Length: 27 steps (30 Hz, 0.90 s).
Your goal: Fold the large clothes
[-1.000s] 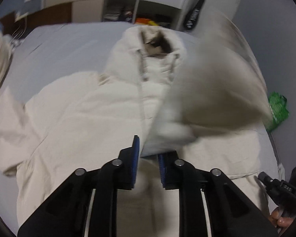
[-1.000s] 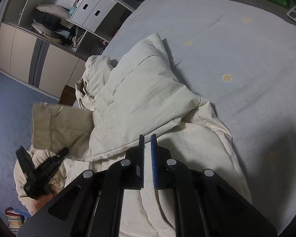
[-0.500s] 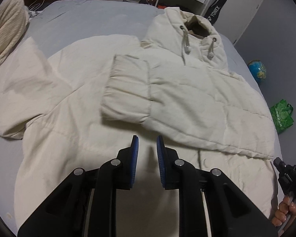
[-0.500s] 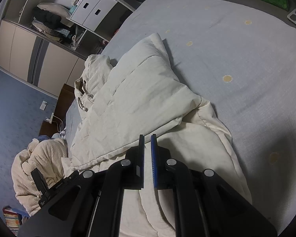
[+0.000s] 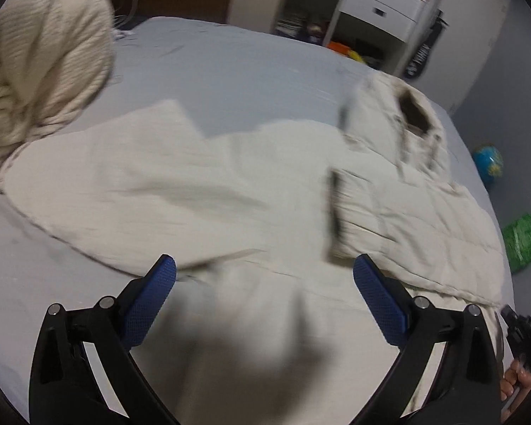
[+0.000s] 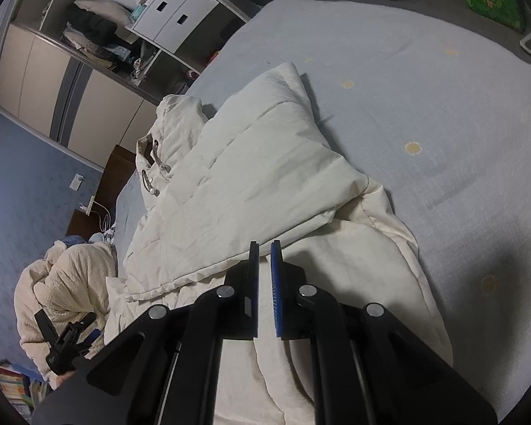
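Left wrist view: the left gripper has just swung its jaws wide, with nothing between them. One puffy cream hooded jacket lies on the pale blue bed. The right gripper just opened a narrow crack, empty.

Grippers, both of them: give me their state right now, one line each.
Left gripper: jaws just opened wide, nothing between them, above the cream jacket.
Right gripper: jaws just parted to a narrow gap, nothing visibly held, over the jacket's hem.
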Available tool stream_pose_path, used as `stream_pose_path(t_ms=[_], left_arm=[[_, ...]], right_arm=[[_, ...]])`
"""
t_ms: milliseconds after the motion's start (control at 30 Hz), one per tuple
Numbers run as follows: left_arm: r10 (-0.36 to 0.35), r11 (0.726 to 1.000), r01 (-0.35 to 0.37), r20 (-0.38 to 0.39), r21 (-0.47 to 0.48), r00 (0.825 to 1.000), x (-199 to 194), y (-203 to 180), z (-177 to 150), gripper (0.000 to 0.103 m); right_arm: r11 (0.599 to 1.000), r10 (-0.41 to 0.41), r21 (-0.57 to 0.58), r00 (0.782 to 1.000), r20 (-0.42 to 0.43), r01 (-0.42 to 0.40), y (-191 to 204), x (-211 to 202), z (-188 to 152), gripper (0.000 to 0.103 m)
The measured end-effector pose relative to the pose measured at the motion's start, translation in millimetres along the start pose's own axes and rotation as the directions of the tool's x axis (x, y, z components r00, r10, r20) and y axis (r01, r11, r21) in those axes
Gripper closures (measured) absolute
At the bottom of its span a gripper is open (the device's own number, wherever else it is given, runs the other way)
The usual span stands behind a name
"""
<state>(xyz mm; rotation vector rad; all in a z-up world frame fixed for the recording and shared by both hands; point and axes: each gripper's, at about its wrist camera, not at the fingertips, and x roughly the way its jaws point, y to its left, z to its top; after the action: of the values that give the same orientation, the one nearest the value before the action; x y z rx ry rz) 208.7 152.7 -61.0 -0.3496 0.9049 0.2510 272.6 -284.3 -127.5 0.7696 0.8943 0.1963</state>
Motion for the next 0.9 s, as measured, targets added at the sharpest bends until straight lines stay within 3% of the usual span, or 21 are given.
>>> stream_pose_path(t_ms=[33,100,333,500,700,900], left_arm=[[0.011,1.0,-0.011,0.002,-0.018,1.0,-1,7,3,0.007],[0.025,0.997,-0.025,0.0,-0.079,1.0,-3,36,9,0.007],[0.097,0.979,-0.097,-0.007,-0.177,0.995,-8,122,14,0.007],[0.133,0.958,-0.13,-0.002,-0.255,0.991,-5,181,18,0.007],[0.182,0.935,-0.172,0.006,-0.31,0.983,-1,228,22,0.007],[0.206,0.903,-0.189,0.004,-0.386,0.979,4,265,22,0.007]], right_arm=[[1.0,0.0,-0.004,1.0,0.002,0.0,1,-1,-1,0.071],[1.0,0.001,-0.012,1.0,0.013,-0.001,2,-3,-1,0.052],[0.998,-0.044,-0.036,0.999,0.02,0.044,5,-6,-2,0.046],[0.985,-0.113,-0.124,0.993,0.029,0.115,22,-7,-8,0.04],[0.952,-0.165,-0.258,0.986,0.027,0.167,48,-5,-21,0.029],[0.941,-0.19,-0.28,0.981,0.027,0.19,52,-5,-26,0.029]])
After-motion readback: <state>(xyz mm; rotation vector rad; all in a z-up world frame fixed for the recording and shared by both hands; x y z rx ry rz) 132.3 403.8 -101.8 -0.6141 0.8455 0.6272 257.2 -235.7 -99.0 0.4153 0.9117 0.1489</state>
